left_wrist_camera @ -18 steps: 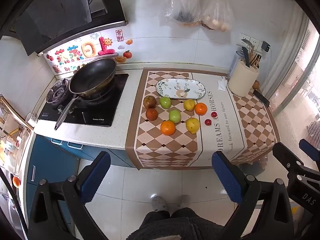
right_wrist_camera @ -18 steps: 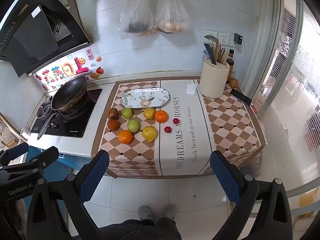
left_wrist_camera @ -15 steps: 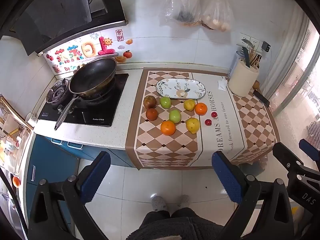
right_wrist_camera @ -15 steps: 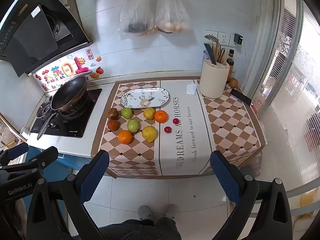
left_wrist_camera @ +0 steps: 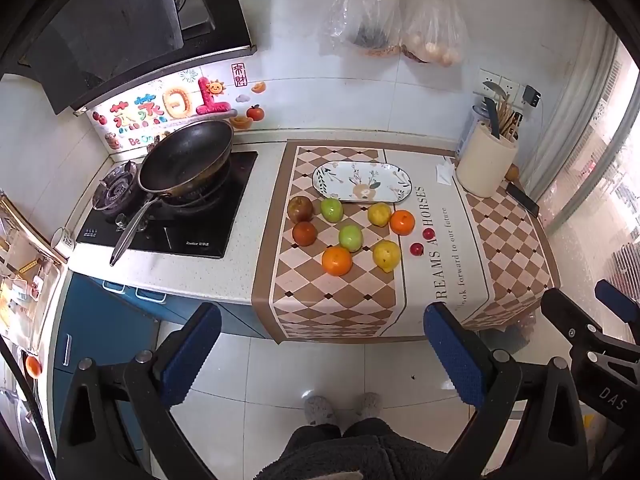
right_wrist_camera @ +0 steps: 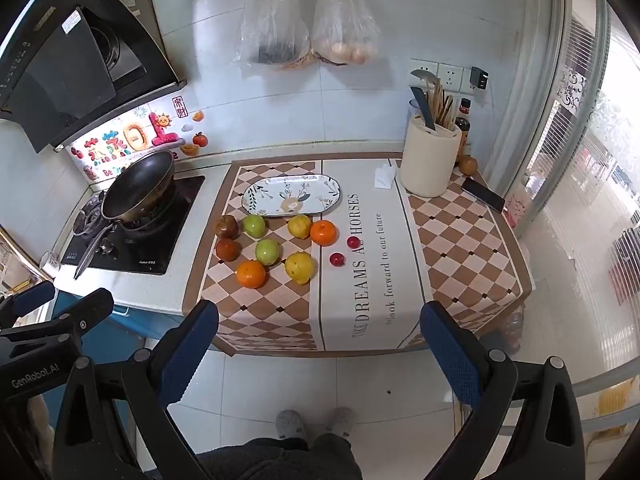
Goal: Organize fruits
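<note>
Both hand-held grippers hang above the floor in front of the desk (left_wrist_camera: 192,276), well short of the fruit. The left hand-held gripper (left_wrist_camera: 320,350) is released, its blue pads wide apart, nothing between them. The right hand-held gripper (right_wrist_camera: 318,346) is likewise spread and grips nothing.

Ahead of both, on the checkered mat (left_wrist_camera: 332,300), the fruit sits in a loose cluster just in front of an oval patterned plate (left_wrist_camera: 362,182), which carries no fruit. Nearest the left hand-held gripper: an orange (left_wrist_camera: 337,261) and a yellow fruit (left_wrist_camera: 386,255). Behind them come a green apple (left_wrist_camera: 351,238) and a dark red fruit (left_wrist_camera: 304,233). The farthest row, just beside the plate, has a reddish-brown apple (left_wrist_camera: 300,208), a second green apple (left_wrist_camera: 331,209), a second yellow fruit (left_wrist_camera: 379,214) and a second orange (left_wrist_camera: 402,222) touching it. Two small red fruits (left_wrist_camera: 417,249) lie right of the cluster, on the mat's lettering.

Far ahead-left, a black pan (left_wrist_camera: 186,156) sits on the stove. Far ahead-right, a cream utensil holder (left_wrist_camera: 486,168) stands beside a phone (left_wrist_camera: 522,199). Two plastic bags (left_wrist_camera: 394,12) hang on the wall. The person's slippered feet (left_wrist_camera: 342,410) are below the grippers.
</note>
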Available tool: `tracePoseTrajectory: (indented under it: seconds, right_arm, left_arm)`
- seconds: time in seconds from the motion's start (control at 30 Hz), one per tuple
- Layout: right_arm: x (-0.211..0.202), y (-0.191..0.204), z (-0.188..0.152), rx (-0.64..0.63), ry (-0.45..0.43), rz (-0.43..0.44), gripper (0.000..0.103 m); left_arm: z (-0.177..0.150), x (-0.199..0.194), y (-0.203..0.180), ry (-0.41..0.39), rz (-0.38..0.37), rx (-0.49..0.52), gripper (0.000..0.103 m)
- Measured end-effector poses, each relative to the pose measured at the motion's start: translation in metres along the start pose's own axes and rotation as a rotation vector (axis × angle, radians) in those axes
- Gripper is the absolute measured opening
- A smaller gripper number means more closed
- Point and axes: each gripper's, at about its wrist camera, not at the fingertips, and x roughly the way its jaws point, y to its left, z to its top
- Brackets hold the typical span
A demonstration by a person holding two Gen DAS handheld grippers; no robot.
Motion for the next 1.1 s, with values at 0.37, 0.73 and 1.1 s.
tracePoseTrajectory:
  seconds: [0.37,0.73,1.1]
  right_arm:
    - [-0.001,0.003,0.002,-0.005,-0.004,-0.002,0.103]
    - [-0.005,0.001,0.005,-0.004,-0.007,-0.005,0.103]
    - [-0.006,-0.001,0.009,0.001,-0.014,0.000,0.103]
  left_arm:
    - [0.004,-0.001,0.000,-0.002,0.000,0.002,0.103]
    - [0.008,-0.005,-0.001,-0.006,-0.001,0.001,0.103]
    - [0.009,-0.006,-0.001,-0.010,-0.001,0.001,0.103]
